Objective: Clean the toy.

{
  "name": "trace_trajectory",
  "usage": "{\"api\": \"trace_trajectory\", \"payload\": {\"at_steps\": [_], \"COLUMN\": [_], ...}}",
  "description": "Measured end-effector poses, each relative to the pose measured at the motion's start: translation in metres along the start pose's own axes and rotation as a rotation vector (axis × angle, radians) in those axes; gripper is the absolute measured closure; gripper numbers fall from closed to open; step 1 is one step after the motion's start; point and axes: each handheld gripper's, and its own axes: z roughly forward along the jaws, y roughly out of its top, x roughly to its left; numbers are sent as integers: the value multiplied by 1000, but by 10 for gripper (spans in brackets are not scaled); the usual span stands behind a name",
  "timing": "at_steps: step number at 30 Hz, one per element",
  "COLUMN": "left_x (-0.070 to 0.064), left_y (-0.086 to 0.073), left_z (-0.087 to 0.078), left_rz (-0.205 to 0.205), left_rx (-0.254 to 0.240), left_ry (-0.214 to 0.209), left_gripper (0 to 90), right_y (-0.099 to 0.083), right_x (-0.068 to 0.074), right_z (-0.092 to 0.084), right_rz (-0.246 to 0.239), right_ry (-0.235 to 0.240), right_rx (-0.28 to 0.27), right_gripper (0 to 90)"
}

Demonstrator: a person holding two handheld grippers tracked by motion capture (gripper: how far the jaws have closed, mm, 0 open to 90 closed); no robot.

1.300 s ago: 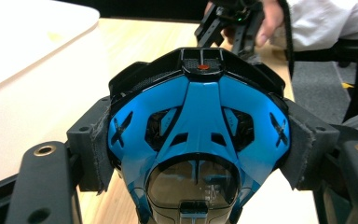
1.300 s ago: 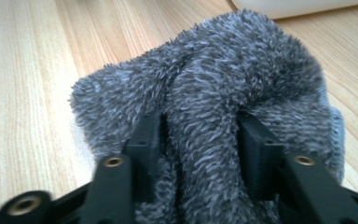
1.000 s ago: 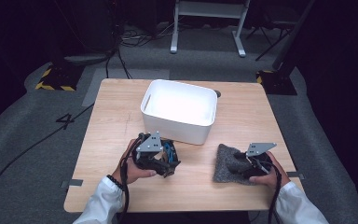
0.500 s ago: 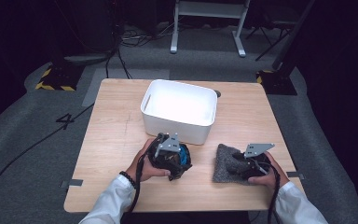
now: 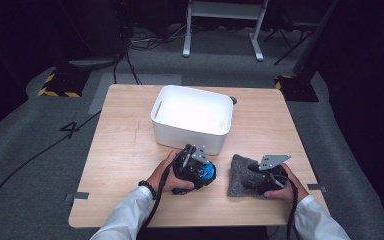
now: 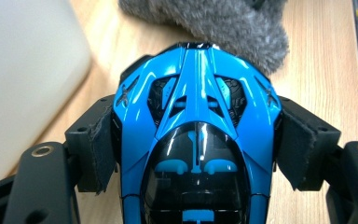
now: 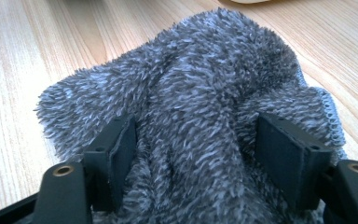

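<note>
Revealing blue toy car between hand-held gripper pads

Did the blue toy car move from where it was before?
Yes. The blue toy car, held in the left tongs, went rightward, closer to the grey cloth, judged against the white bin.

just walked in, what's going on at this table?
A person works two handheld tools at a wooden table. The left tool is shut on a blue toy car, its nose close to a grey fuzzy cloth. The right tool has the cloth bunched between its jaws; its jaws have just been opening slightly. A white bin sits behind both, and nothing shows inside it.
</note>
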Motion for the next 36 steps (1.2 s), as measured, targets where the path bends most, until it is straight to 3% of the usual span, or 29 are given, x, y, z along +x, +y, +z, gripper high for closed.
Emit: {"api": "trace_trajectory", "payload": {"at_steps": [12, 18, 23, 33, 36], "left_x": [-10, -8, -8, -8, -8], "left_y": [4, 3, 2, -11, -19], "left_z": [33, 30, 21, -17, -29], "left_rz": [63, 21, 12, 2, -13], "left_rx": [231, 183, 117, -43, -71], "left_ry": [25, 32, 25, 41, 78], "left_gripper": [254, 202, 186, 173, 175], "right_y": [0, 0, 1, 7, 11], "right_x": [1, 0, -1, -1, 2], "right_z": [2, 2, 0, -13, -19], "right_rz": [-5, 3, 2, 18, 18], "right_ry": [1, 8, 9, 3, 11], "right_rx": [11, 12, 7, -54, -63], "right_gripper": [293, 286, 274, 218, 202]}}
